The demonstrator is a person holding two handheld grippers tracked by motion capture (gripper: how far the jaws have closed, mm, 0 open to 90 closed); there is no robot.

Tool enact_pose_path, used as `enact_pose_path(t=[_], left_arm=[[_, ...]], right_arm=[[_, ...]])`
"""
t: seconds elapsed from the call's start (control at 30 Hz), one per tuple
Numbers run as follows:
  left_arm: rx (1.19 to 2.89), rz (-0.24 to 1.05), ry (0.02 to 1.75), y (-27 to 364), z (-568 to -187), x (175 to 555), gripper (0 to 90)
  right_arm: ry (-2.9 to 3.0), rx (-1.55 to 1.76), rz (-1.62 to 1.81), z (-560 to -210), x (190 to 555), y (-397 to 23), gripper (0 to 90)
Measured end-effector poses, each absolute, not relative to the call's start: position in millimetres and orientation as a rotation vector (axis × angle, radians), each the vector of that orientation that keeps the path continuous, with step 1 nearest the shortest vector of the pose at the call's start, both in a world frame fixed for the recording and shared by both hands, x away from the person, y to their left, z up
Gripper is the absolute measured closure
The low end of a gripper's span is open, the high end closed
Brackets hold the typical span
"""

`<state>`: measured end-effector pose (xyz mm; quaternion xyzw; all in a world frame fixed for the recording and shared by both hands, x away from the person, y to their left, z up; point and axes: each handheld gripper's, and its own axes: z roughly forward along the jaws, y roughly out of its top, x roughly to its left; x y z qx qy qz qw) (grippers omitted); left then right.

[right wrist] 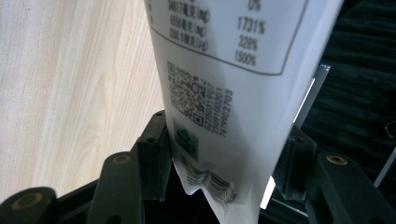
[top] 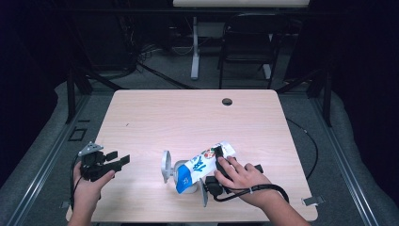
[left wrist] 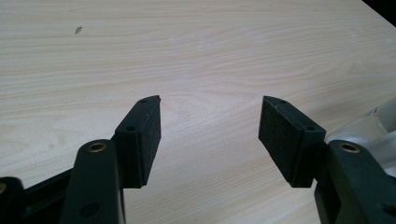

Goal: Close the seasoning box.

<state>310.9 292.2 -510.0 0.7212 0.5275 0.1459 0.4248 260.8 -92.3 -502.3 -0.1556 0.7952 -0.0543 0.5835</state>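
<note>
A white pouch (top: 203, 164) with blue and red print lies tilted at the table's front middle, resting across a grey-and-white object with disc-shaped ends (top: 165, 165). A person's right hand rests on my right gripper (top: 217, 165) beside it. In the right gripper view the pouch (right wrist: 219, 93), its QR code and printed table facing the camera, stands between the jaws. My right gripper (right wrist: 224, 126) is shut on the pouch's lower end, a pad against each side. My left gripper (top: 118, 158) hovers at the front left, open with nothing in it (left wrist: 210, 121).
The light wooden table (top: 188, 117) has a round cable hole (top: 227, 101) near its far edge. A silvery part of the grey object (left wrist: 376, 126) shows at the right of the left gripper view. A black cable (top: 263, 189) loops by the right wrist.
</note>
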Motion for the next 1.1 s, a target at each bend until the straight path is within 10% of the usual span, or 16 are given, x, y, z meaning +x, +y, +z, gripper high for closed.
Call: enact_pose_path(t=[1.1], left_arm=[[1.799, 0.365, 1.327, 292.6, -510.3, 310.9, 39.5]], right_arm=[[1.852, -0.369, -0.129, -502.1, 260.3, -92.1, 47.6]])
